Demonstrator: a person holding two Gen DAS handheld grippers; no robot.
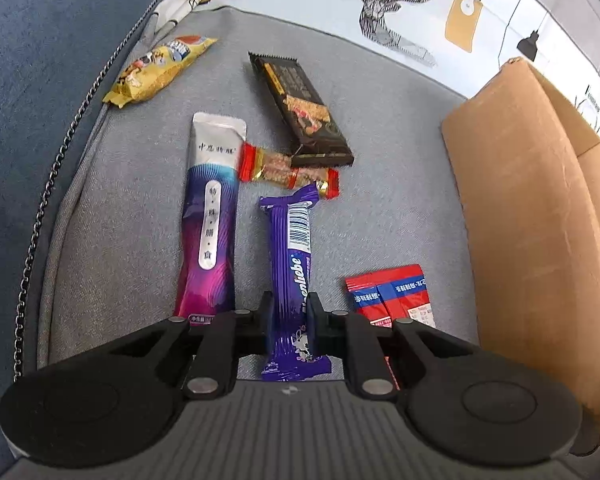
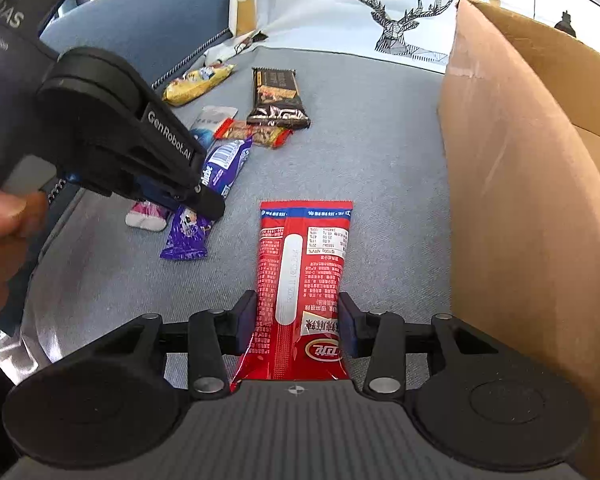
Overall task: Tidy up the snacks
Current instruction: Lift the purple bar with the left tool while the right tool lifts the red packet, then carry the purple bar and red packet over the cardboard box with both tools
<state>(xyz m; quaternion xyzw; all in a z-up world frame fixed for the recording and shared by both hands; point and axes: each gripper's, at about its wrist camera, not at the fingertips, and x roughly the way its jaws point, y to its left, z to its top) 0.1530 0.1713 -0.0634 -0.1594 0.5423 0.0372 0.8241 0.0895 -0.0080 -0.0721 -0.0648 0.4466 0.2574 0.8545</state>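
My left gripper (image 1: pixel 290 316) is shut on a purple snack bar (image 1: pixel 294 264), its far end over the grey sofa cushion (image 1: pixel 380 208). It also shows in the right wrist view (image 2: pixel 204 200), gripping the purple bar (image 2: pixel 220 168). My right gripper (image 2: pixel 296 320) is shut on a red snack packet (image 2: pixel 304 272) that lies lengthwise between the fingers; the packet also shows in the left wrist view (image 1: pixel 392 296). An open cardboard box (image 2: pixel 512 184) stands just right of both grippers.
On the cushion lie a long silver-purple sachet (image 1: pixel 212 216), a small red-ended candy bar (image 1: pixel 288 172), a dark brown bar (image 1: pixel 300 108) and a yellow packet (image 1: pixel 160 68). A blue sofa arm (image 1: pixel 32 80) rises at left, a deer-print cloth (image 1: pixel 380 4) behind.
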